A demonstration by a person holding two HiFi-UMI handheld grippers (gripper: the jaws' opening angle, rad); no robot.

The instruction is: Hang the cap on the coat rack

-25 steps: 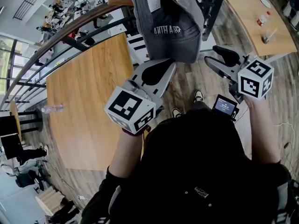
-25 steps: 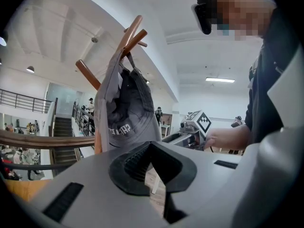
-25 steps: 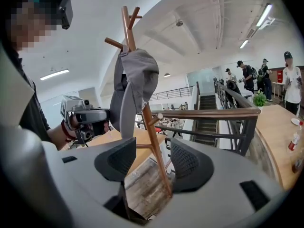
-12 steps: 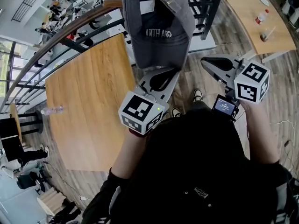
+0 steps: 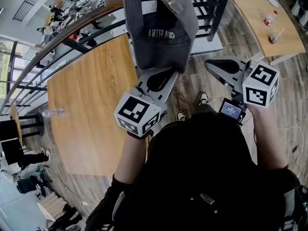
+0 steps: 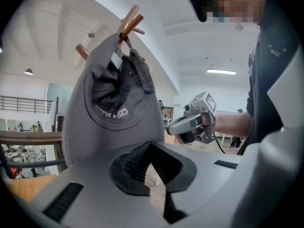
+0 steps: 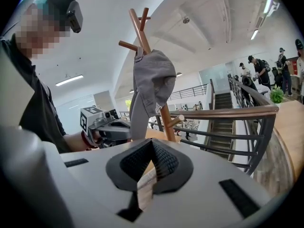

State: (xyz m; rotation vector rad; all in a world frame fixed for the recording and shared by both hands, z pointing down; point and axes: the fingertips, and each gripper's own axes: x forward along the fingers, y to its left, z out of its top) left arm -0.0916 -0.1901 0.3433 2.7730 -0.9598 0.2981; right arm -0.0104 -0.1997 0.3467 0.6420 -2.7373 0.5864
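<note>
A grey cap hangs by its back strap on a peg of the wooden coat rack, brim downward. In the left gripper view the cap fills the space just beyond the jaws, under the rack's pegs. My left gripper is shut with its tips at the brim's lower edge, seemingly pinching it; the right gripper view shows that tip meeting the brim. My right gripper is shut and empty, off to the cap's right and apart from it.
A large wooden table lies to the left below the cap. A curved wood-topped railing runs behind it. Another table with a bottle stands at the upper right. Stairs and people show beyond the railing.
The right gripper's jaws have gone from open to shut, empty. The cap and the left gripper have shifted slightly left in the head view.
</note>
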